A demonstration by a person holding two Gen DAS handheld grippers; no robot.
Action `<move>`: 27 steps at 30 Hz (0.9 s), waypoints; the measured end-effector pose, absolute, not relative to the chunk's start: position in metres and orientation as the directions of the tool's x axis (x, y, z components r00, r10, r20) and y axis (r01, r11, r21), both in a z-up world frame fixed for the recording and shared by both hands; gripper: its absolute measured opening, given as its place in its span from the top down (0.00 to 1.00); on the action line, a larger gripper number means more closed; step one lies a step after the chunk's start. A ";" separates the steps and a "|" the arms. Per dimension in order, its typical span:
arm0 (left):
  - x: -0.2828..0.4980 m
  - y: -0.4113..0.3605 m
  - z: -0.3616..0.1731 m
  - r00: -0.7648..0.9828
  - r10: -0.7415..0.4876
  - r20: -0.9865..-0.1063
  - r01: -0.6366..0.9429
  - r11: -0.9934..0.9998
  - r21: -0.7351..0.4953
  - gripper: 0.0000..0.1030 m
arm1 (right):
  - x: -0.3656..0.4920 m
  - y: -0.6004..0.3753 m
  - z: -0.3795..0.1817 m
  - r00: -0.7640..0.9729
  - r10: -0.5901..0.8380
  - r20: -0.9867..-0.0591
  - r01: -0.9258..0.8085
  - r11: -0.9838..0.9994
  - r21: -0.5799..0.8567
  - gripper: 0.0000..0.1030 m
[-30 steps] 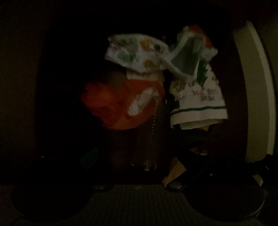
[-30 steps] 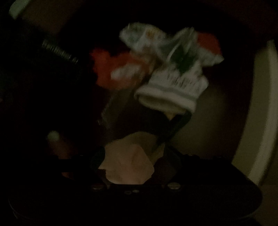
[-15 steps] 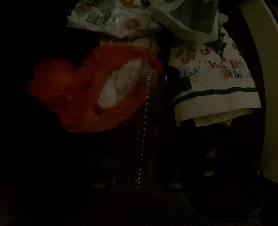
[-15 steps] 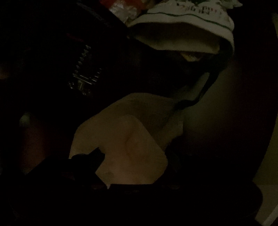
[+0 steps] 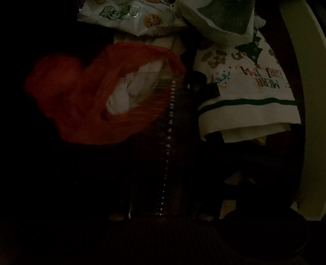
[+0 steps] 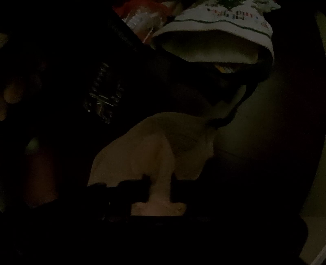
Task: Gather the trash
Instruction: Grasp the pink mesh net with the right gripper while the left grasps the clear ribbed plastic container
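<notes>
Both views are very dark, inside a bin. My left gripper (image 5: pixel 161 155) is shut on a clear plastic bottle (image 5: pixel 163 142) that runs forward between its fingers. Ahead lie an orange plastic bag (image 5: pixel 85 102) with white tissue inside, a white snack wrapper (image 5: pixel 130 16) and a Christmas paper napkin (image 5: pixel 250 102). My right gripper (image 6: pixel 161 183) is shut on a crumpled beige paper (image 6: pixel 146 155), low in the bin. The napkin also shows in the right wrist view (image 6: pixel 214 36), above the paper. The left gripper and its bottle (image 6: pixel 101 95) cross the right wrist view at left.
The bin's pale rim (image 5: pixel 303 102) curves down the right side; it also shows in the right wrist view (image 6: pixel 317 163). A black strap or cord (image 6: pixel 240 106) hangs under the napkin. Dark bin walls surround everything.
Both grippers have pushed deeper into the bin; the trash pile looms larger and higher in view. The bottle and the beige paper stay held.
</notes>
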State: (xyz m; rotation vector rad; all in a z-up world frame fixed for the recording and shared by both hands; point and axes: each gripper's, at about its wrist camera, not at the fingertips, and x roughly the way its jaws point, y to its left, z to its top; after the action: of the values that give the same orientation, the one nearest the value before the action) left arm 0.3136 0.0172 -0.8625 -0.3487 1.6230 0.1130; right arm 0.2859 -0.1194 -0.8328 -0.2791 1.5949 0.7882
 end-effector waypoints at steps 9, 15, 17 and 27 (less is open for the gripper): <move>0.295 0.024 -0.830 -0.060 -0.159 -0.985 -0.344 0.930 -0.129 0.61 | 0.290 -0.142 -0.785 -0.190 0.283 -0.940 -0.535 0.773 0.341 0.91; 0.294 0.026 -0.767 -0.034 -0.122 -0.992 -0.359 0.928 -0.102 0.61 | 0.301 -0.158 -0.732 -0.181 0.301 -0.936 -0.489 0.798 0.352 0.91; 0.287 0.034 -0.739 -0.024 -0.123 -0.992 -0.370 0.923 -0.105 0.61 | 0.294 -0.153 -0.714 -0.166 0.305 -0.938 -0.482 0.805 0.347 0.91; 0.302 0.042 -0.573 0.085 -0.105 -0.991 -0.405 0.905 -0.131 0.60 | 0.335 -0.178 -0.570 -0.039 0.378 -0.925 -0.476 0.806 0.350 0.91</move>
State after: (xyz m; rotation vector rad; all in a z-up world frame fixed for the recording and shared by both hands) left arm 0.3023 0.0424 -0.5730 -0.4240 1.4822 0.2339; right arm 0.3348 -0.1785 -0.5696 -0.0839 1.4557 0.6901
